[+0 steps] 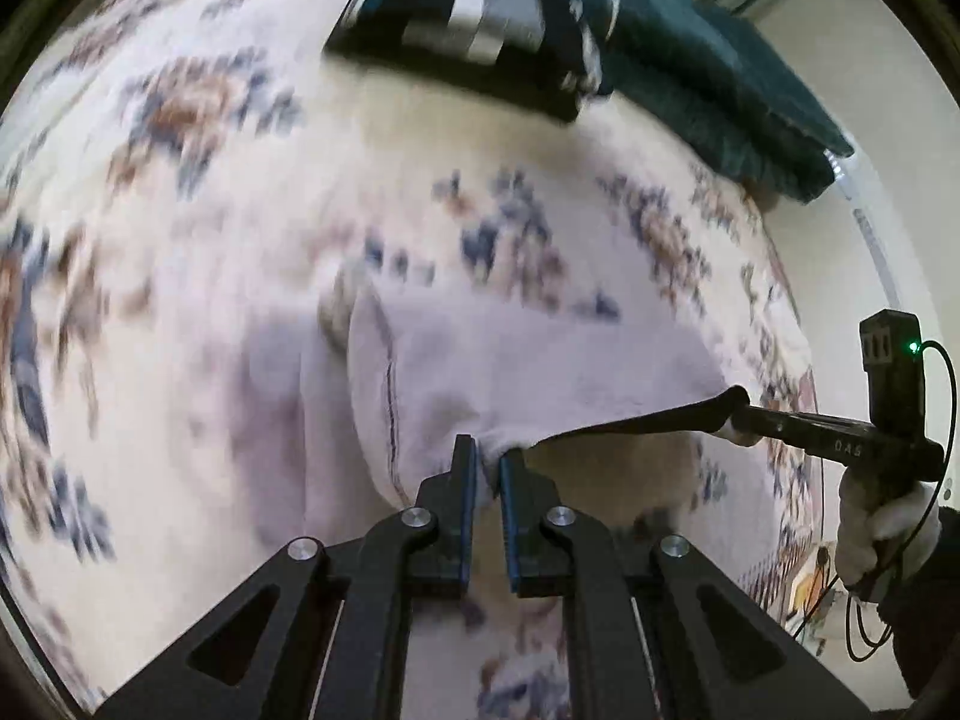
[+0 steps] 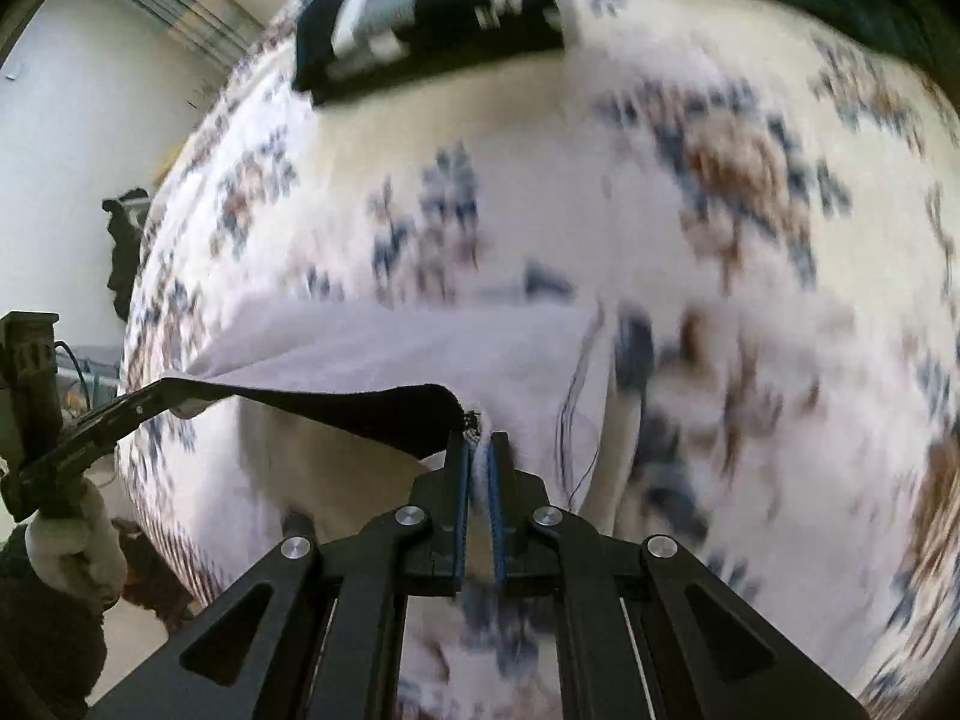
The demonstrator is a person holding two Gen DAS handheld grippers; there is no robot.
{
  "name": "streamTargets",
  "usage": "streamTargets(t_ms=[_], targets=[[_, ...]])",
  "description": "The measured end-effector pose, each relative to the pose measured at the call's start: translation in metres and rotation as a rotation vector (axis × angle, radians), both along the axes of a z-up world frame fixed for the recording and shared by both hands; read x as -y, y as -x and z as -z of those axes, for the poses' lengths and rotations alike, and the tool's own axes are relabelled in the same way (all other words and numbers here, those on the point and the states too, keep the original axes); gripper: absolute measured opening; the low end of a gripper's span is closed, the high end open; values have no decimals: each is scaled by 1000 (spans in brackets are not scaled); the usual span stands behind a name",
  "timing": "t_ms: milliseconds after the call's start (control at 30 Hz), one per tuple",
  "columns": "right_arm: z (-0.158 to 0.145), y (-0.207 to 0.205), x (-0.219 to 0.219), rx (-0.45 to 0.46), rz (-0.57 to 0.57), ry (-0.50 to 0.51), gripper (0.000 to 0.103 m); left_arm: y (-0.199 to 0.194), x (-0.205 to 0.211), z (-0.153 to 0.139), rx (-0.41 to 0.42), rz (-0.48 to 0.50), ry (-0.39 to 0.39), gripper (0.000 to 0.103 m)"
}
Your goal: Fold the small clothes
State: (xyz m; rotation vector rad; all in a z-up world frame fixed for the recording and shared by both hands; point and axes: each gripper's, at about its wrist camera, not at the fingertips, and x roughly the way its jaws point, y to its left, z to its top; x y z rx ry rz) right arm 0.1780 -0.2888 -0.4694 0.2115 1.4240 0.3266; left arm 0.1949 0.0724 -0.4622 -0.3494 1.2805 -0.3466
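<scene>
A small pale lilac garment (image 1: pixel 492 372) with a dark band along its near edge hangs stretched above a patterned rug. My left gripper (image 1: pixel 487 455) is shut on one corner of it. My right gripper (image 2: pixel 478 443) is shut on the other corner of the garment (image 2: pixel 420 348). The right gripper also shows at the right of the left wrist view (image 1: pixel 735 405), and the left gripper at the left of the right wrist view (image 2: pixel 174 396). The dark edge (image 2: pixel 384 414) runs taut between the two. Both views are motion-blurred.
A cream rug (image 1: pixel 210 210) with blue and brown floral motifs lies below. A folded dark navy garment with white and grey stripes (image 1: pixel 456 18) lies at the far side, next to a dark teal folded cloth (image 1: pixel 720 90). Bare floor and wall (image 2: pixel 90 120) lie beyond the rug.
</scene>
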Motion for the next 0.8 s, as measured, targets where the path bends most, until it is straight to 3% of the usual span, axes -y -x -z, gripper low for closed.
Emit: streamTargets(t_ms=[100,233,267,300,333,500,600,633,667,700,733,767,800], targets=[[28,25,5,-66,4,26,7,25,-4,20,-81,-27,12,10],[53,47,15,-214,17,29,18,45,-24,27,-160,-134,71,43],[55,53,19,-233,27,35,23,48,-29,25,-161,-160,91,50],[56,58,25,-249,48,28,38,49,-37,23,-157,-201,122,55],[53,63,36,-250,96,-5,45,48,-41,22,-155,-227,134,59],[56,65,85,-270,385,-197,46,20,-46,41,-194,-313,209,59],[74,59,100,-273,534,-300,46,7,-35,57,-205,-313,197,58],[81,58,101,-282,567,-320,46,6,-31,59,-199,-308,177,45],[87,57,100,-290,580,-336,46,4,-26,59,-186,-296,170,12],[95,57,96,-300,583,-356,46,3,-21,58,-173,-277,132,3],[99,57,93,-305,583,-352,43,3,-20,55,-159,-266,115,6],[100,58,88,-290,584,-344,38,4,-20,52,-140,-261,117,5],[97,60,86,-272,584,-325,12,6,-22,46,-120,-269,114,5]])
